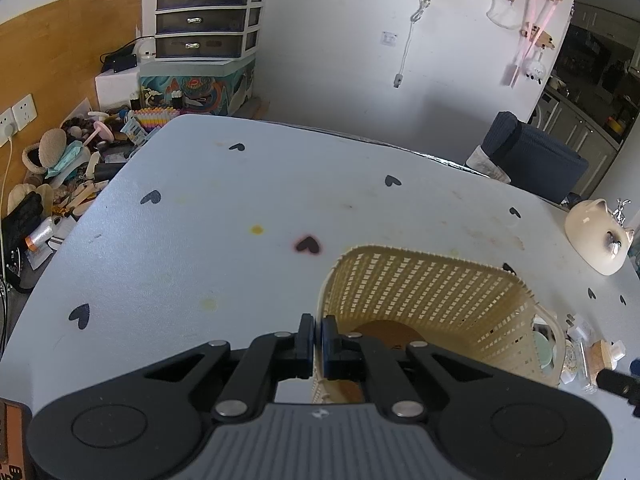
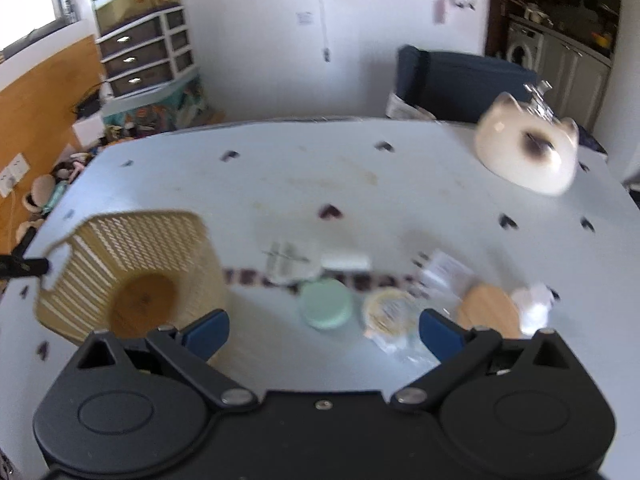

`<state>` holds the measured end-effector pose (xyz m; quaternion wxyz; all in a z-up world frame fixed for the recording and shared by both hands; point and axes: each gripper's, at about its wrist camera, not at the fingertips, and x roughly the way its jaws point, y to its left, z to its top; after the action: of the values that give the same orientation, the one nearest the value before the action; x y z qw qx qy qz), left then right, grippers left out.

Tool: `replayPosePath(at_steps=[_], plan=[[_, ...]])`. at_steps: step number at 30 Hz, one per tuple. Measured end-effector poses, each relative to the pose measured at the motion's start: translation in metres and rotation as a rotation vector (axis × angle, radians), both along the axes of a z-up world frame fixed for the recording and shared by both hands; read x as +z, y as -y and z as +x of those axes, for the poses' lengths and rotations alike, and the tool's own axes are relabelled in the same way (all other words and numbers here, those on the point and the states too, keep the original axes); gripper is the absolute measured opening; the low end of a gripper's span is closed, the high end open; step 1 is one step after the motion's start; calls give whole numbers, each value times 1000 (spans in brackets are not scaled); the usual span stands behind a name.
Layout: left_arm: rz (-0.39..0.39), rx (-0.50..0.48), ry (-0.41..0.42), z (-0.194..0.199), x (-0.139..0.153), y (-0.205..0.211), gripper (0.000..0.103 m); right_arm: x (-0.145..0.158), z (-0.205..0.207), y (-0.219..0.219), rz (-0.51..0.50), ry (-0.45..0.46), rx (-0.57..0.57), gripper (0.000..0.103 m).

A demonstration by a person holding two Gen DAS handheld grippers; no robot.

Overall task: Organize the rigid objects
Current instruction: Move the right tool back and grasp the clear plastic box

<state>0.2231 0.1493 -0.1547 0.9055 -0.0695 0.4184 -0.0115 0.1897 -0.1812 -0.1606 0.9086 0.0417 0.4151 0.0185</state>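
Observation:
A cream woven plastic basket (image 1: 432,292) stands on the pale table; its brown floor shows inside. My left gripper (image 1: 318,334) is shut on the basket's near left rim. In the right wrist view the basket (image 2: 136,248) sits at the left. My right gripper (image 2: 324,330) is open and empty above a cluster of small items: a mint-green round tin (image 2: 326,304), a cream round tin (image 2: 390,314), a wooden disc (image 2: 490,310), a clear box (image 2: 290,260) and white packets (image 2: 444,270). This view is blurred.
A cream cat-shaped ceramic jar (image 2: 528,152) stands at the table's far right, also in the left wrist view (image 1: 598,236). A dark blue chair (image 1: 532,160) is behind the table. Clutter (image 1: 72,168) and a drawer unit (image 1: 204,16) lie on the floor at left.

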Motion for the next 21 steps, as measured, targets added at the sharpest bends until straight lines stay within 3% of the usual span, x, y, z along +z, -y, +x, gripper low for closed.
replayPosePath(at_steps=[8,16,21], plan=[[7,-1,1,0,1,2,3,-45,-8,40,50,-12,-83,84],[17,2,0,1,1,4,4,-74,10,80,202,-16,-157,83],[18,7,-1,1,1,5,4,-82,29,100,246,-14,-197,82]])
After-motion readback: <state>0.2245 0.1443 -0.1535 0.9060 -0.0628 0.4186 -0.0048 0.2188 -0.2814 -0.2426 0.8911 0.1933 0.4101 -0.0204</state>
